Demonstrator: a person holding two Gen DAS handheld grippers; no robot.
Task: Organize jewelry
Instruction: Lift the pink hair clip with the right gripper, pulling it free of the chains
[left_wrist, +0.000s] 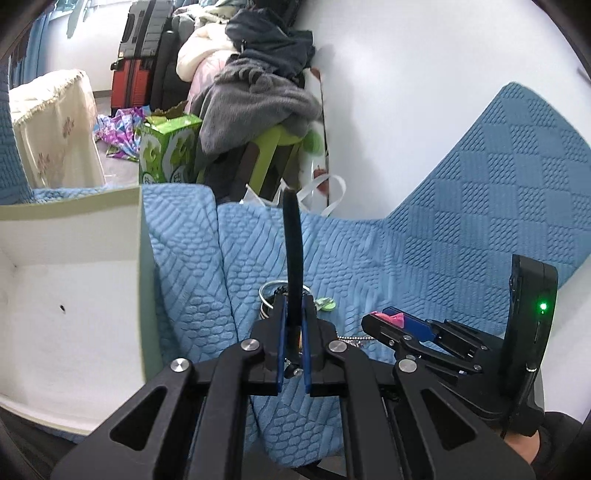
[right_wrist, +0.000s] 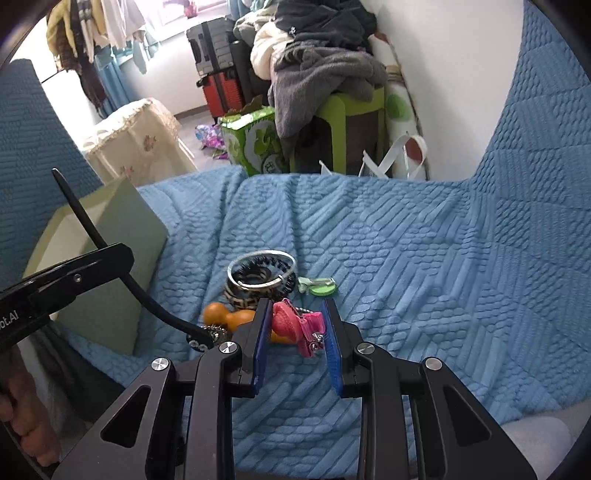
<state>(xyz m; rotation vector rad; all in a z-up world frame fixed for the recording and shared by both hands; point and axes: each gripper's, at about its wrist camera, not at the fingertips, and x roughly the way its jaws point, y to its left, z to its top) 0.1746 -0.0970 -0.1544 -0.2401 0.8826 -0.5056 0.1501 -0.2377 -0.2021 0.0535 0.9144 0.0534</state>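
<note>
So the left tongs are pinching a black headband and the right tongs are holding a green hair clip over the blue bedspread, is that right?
Nearly. The clip in the right tongs is pink, not green, as the right wrist view shows: a pink hair clip sits between the blue pads. The left tongs do pinch the black headband, over the blue bedspread.

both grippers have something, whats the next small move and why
Probably carry the left gripper over to the open box and release there. It is shut on the black headband, already clear of the blanket, and the box stands right beside it. The right gripper holds the pink clip and could follow.
</note>
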